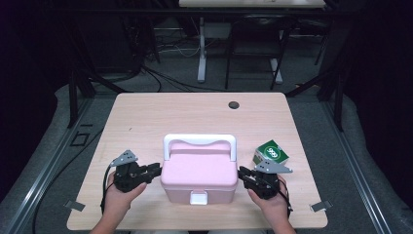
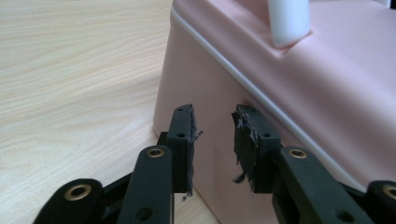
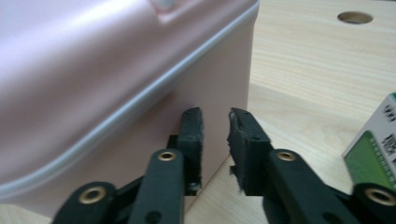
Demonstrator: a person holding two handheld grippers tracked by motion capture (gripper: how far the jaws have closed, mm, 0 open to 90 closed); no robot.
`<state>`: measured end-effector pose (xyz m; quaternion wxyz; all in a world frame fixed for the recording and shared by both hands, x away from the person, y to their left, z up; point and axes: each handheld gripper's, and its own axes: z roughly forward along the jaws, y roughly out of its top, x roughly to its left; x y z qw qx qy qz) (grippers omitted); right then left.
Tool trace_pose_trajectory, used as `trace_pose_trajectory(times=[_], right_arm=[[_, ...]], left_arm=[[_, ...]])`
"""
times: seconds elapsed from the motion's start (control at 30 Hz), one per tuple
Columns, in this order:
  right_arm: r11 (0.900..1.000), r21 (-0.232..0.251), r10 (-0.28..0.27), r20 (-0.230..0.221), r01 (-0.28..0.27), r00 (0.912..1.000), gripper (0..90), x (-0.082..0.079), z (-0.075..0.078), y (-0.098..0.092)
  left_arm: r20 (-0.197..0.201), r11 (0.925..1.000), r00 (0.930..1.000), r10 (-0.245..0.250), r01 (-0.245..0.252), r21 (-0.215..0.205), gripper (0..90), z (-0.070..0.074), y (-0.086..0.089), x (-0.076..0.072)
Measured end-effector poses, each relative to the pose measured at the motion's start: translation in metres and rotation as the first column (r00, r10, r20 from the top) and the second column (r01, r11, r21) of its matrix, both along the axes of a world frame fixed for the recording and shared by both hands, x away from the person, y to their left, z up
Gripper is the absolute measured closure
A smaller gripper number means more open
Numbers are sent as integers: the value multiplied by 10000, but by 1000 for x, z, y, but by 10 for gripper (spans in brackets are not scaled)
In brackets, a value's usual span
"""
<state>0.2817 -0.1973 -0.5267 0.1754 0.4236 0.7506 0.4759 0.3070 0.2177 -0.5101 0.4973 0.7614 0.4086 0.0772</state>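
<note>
Both claws sit low at the near edge of the table (image 1: 146, 109), one on each side of a pink box (image 1: 198, 178). Left gripper (image 1: 155, 170) comes in from the box's nine o'clock side; its jaws stand a little apart with nothing between them, tips right at the box's side wall just under the lid seam. Right gripper (image 1: 242, 174) mirrors it at three o'clock, jaws likewise parted a narrow gap and empty, tips close against the wall near the box's corner. Whether either pad actually touches the plastic I cannot tell.

That box rests near the middle of the table's front half, lid down, white handle (image 1: 199, 141) lying toward twelve o'clock, white latch (image 1: 198, 197) facing six. At about two o'clock from the right gripper lies a small green-and-white carton (image 1: 271, 153), apart from the box.
</note>
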Motion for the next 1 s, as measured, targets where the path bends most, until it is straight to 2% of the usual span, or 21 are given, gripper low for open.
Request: trace_pose_trajectory(times=[0.13,0.23,0.27,0.33,0.37,0.43,0.47,0.57,0.6,0.63,0.67,0.7,0.73,0.77,0.8,0.83,0.87,1.0], right_arm=[[9992,371,-149,-83,152,9999,666,3,5,-3],[9992,365,-170,-156,175,9997,655,4,11,-4],[9992,352,-188,-77,191,9998,649,5,15,-5],[9990,424,-102,-208,110,9997,652,7,24,-8],[9985,543,42,-370,-21,9993,652,9,29,-9],[9974,718,92,-203,-77,9998,650,11,40,-12],[9983,576,93,-267,-78,9996,641,12,47,-14],[9971,669,371,-229,-355,9990,627,17,64,-16],[9979,593,280,-180,-269,9994,627,19,69,-16],[9954,748,624,-305,-600,9976,627,21,74,-16],[9995,302,140,-249,-132,9996,621,22,79,-13],[9981,420,453,-238,-443,9987,609,23,82,-13],[9939,670,889,-215,-873,9958,593,25,85,-13],[9980,364,532,-140,-526,9985,575,26,87,-10],[9924,671,1042,-184,-1028,9944,568,28,88,-10],[9912,728,1118,-133,-1105,9936,567,29,89,-9],[9941,635,885,-88,-878,9960,560,29,90,-7],[9909,847,1063,-164,-1045,9942,544,32,90,-3]], left_arm=[[162,9997,9999,29,-25,-229,626,12,4,2],[281,9998,9996,-14,20,-199,611,22,5,2],[320,9998,9995,-10,17,-210,611,25,5,3],[320,9997,9995,-81,88,-222,602,29,5,3],[247,9993,9993,-281,287,-243,590,36,4,6],[92,9982,9983,-571,573,-201,570,42,1,8],[132,9979,9979,-629,631,-164,570,45,0,9],[158,9973,9972,-727,729,-97,555,55,-4,13],[150,9970,9969,-773,775,-76,545,58,-5,14],[108,9967,9967,-800,801,-102,539,61,-6,16],[91,9962,9962,-862,863,-120,533,63,-7,17],[27,9953,9954,-960,960,-139,528,66,-9,18],[-40,9942,9943,-1063,1063,-151,522,68,-10,20],[-85,9931,9931,-1166,1165,-138,510,70,-12,21],[-103,9923,9923,-1235,1234,-115,505,71,-14,22],[-94,9917,9917,-1282,1282,-71,500,71,-16,23],[-122,9915,9915,-1297,1296,-63,496,71,-17,25],[-207,9912,9910,-1325,1325,-34,491,69,-23,27]])
